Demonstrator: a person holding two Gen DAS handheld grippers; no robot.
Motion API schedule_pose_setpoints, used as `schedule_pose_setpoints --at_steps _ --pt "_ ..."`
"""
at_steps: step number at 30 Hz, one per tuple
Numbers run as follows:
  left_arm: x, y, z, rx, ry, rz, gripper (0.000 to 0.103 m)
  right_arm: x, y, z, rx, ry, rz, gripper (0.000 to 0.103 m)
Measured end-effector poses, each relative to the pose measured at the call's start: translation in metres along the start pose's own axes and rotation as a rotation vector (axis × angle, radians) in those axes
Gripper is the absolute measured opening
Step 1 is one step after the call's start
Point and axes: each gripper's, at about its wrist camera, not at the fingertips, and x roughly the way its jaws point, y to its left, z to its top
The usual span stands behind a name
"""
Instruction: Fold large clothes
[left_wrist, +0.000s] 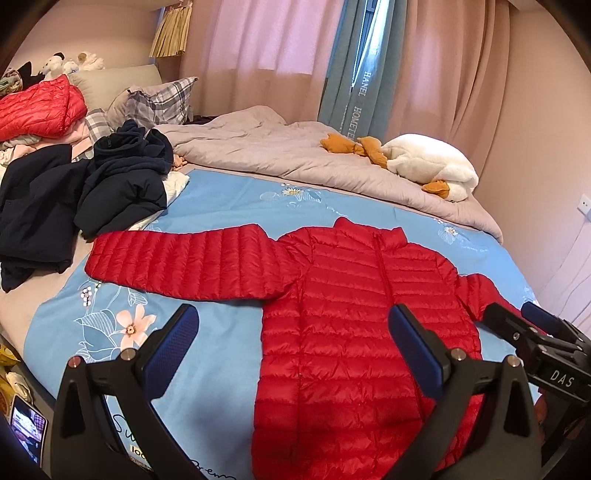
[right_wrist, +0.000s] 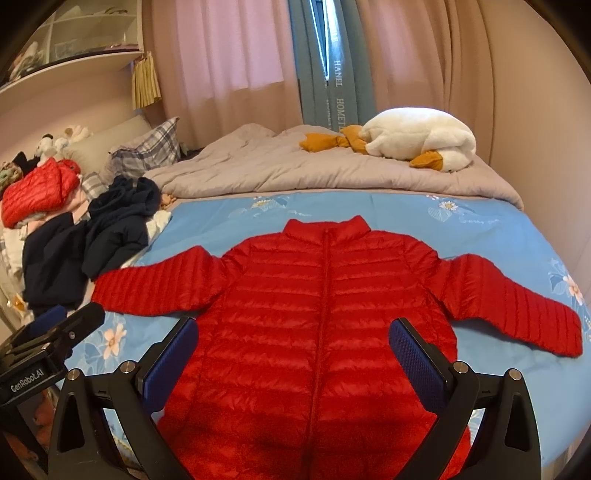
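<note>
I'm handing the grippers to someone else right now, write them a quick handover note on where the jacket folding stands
Left gripper: open, empty, above the jacket's lower left side.
Right gripper: open, empty, above the jacket's middle.
Red puffer jacket: flat on the blue floral sheet, front up, zipped, both sleeves spread out to the sides.
Dark clothes heaped at the left; another red jacket on the pile behind them.
Done: jacket laid out.
Left: every fold, probably sleeves in first, then the body.
</note>
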Motion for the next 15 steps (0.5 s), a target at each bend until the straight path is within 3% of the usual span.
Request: schedule_pose_setpoints --at_steps 15 --pt "-0.0006 0.0002 0.0009 0.002 -0.001 -0.002 0.102 0.0001 0.0042 -0.0025 0.000 0.005 0.011 0.102"
